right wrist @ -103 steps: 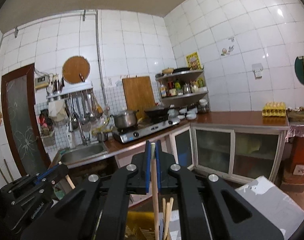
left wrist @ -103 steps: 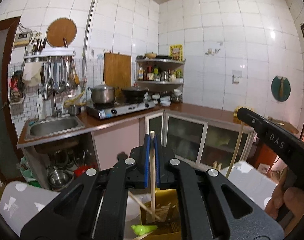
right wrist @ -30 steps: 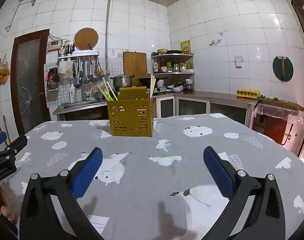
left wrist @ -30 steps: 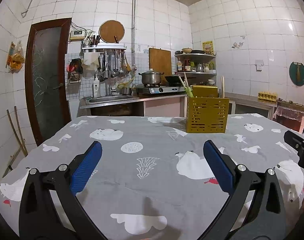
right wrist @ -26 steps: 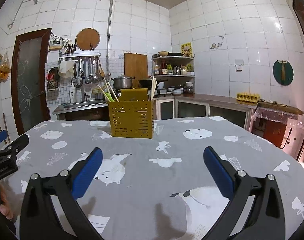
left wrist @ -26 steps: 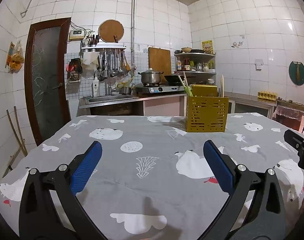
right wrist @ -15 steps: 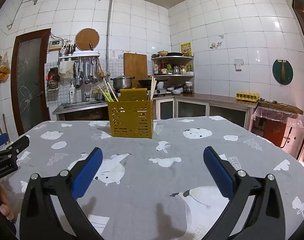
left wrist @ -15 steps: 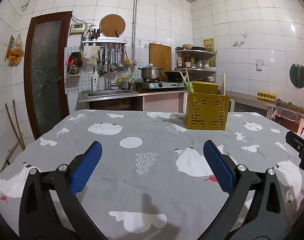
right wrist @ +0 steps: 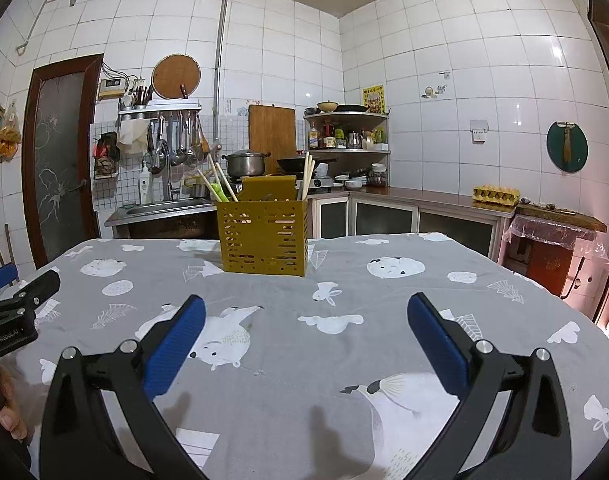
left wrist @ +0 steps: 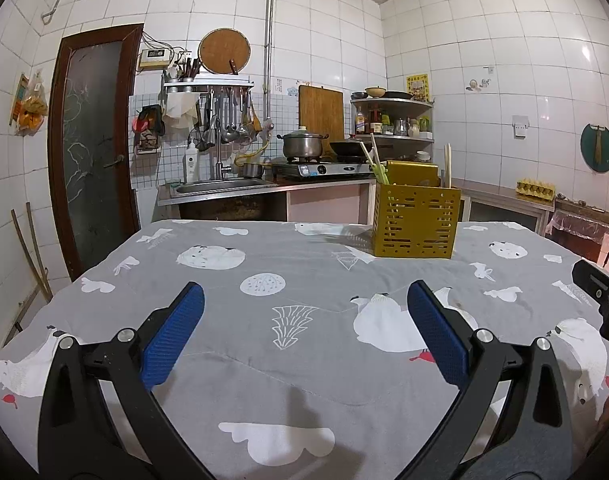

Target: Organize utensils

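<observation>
White wall tiles back a desk under a grey animal-print cloth, where the yellow slotted caddy stands at the far middle. Only the right wrist view shows chopsticks at its right and a green-handled utensil leaning at its left (inside it). Well short of the caddy, left gripper and right gripper hold jaws spread wide, gripping nothing.

A grey tablecloth printed with white animals fills the lower frame. Behind it, left of centre, sits a steel sink; a lidded steel pot stands on the stove, and a dark glazed door occupies the left.
</observation>
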Motion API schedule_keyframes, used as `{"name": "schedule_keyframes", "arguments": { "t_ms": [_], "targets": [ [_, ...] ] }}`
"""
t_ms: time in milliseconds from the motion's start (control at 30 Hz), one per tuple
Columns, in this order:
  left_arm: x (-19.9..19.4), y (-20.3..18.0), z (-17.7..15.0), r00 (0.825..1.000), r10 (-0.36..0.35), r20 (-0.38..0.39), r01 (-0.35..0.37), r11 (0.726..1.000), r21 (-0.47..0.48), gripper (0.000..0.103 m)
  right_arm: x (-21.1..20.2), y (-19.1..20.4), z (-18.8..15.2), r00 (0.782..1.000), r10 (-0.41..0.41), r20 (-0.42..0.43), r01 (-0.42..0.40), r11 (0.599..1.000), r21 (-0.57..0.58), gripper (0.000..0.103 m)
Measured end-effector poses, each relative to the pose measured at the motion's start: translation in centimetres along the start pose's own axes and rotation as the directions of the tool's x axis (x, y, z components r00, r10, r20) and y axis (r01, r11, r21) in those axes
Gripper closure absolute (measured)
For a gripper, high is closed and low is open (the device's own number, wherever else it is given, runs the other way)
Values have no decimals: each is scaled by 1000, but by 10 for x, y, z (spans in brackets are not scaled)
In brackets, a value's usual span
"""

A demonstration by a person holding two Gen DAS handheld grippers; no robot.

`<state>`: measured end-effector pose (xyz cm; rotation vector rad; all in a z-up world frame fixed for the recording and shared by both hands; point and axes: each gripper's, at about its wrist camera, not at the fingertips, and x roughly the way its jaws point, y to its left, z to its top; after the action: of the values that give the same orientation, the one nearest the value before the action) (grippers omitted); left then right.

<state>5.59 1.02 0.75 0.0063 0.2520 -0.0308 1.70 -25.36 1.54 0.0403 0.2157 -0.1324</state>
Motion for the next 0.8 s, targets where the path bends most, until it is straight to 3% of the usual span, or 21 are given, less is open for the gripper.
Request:
{"name": "schedule_keyframes", "arguments": {
  "t_ms": [800],
  "targets": [
    [-3, -1, 1, 1000, 6, 10, -6, 1000, 3, 5, 0, 0, 0, 1000, -2, 6, 2, 1000, -3, 4]
  ]
}}
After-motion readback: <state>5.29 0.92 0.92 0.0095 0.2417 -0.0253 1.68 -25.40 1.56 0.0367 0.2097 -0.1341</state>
